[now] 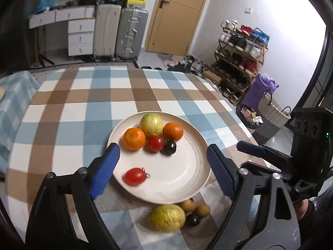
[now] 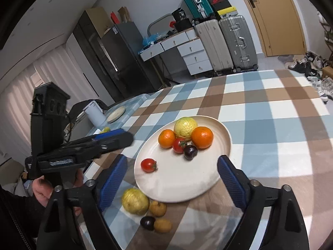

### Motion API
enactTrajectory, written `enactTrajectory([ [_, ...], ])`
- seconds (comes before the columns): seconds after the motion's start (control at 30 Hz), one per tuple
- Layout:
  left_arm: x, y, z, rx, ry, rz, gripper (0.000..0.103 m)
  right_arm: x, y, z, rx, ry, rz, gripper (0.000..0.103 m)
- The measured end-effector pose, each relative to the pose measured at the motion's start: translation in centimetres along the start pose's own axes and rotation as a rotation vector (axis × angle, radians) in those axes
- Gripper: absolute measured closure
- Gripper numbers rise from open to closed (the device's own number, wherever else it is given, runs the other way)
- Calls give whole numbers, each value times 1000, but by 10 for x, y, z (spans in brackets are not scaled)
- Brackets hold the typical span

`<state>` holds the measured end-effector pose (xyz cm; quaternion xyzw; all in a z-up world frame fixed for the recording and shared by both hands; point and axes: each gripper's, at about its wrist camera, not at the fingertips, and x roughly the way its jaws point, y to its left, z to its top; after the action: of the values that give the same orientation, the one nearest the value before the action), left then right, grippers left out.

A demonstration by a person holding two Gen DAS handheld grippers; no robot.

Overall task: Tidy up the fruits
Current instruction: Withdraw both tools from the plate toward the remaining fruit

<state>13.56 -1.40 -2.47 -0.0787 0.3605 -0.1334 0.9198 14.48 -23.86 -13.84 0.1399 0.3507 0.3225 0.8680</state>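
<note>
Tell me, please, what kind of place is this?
Probably a lived-in home, likely a dining corner of an apartment: a table with a checked cloth, a crowded shoe rack, and suitcases beside a wooden door.

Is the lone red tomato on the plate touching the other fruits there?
No, the lone tomato lies apart on the plate, with bare plate between it and the cluster around the dark plum.

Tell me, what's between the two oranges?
A yellow-green guava sits between the left orange and the right orange, slightly behind; both views show it.
</note>
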Motion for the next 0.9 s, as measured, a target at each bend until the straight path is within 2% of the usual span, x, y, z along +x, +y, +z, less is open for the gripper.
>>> enactTrajectory([
  [0.13, -26, -9, -15, 11, -31, 44, 11, -19, 11, -10, -30, -15, 1, 10],
  [0.17, -31, -10, -19, 9, -40, 52, 3, -23, 14, -13, -38, -17, -2, 10],
  [0.2, -38, -11, -25, 4, -52, 57, 1, -26, 16, -16, -42, -19, 0, 9],
  [0.43, -60, -7, -67, -57, -44, 96, 1, -35, 25, -41, -40, -6, -4, 5],
  [0.57, -60, 6, -92, -131, -19, 126, 1, -35, 30, -53, -47, -5, -11, 4],
  [0.67, -55, 14, -106, -175, 11, 119, 1, -31, 33, -60, -55, 17, -22, 4],
  [0.9, -48, 23, -129, -217, 52, 122, 1, -16, 32, -75, -48, 69, -33, 4],
])
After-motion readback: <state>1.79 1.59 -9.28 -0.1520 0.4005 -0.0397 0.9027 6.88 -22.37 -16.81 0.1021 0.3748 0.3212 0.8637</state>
